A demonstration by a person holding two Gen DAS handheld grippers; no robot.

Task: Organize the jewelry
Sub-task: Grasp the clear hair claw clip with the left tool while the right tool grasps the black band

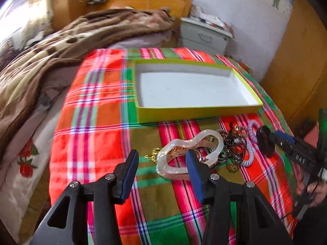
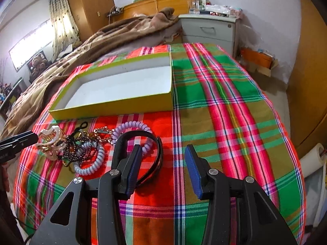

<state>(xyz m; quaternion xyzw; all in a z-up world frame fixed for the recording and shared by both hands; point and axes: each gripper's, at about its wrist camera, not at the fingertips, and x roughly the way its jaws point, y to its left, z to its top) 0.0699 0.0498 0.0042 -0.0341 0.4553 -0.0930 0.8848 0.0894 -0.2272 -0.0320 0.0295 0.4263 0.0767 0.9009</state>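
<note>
A pile of jewelry lies on the plaid cloth in front of a shallow yellow box (image 1: pixel 196 113) with an empty white inside. The pile holds a pearly wavy hair clip (image 1: pixel 190 143), black bead chains (image 1: pixel 235 145), a lilac spiral cord (image 1: pixel 250 159) and a black headband (image 1: pixel 265 140). My left gripper (image 1: pixel 162 163) is open just above the hair clip's near edge. My right gripper (image 2: pixel 163 157) is open; its left finger overlaps the black headband (image 2: pixel 158 151). The box (image 2: pixel 114 106), clip (image 2: pixel 50 140) and spiral cord (image 2: pixel 90 163) also show in the right wrist view.
The plaid cloth (image 2: pixel 224 102) covers the bed end. A brown blanket (image 1: pixel 51 47) lies to the left, a white nightstand (image 2: pixel 210 30) behind, wooden wardrobe panels at right. The bed edge drops off on the right side.
</note>
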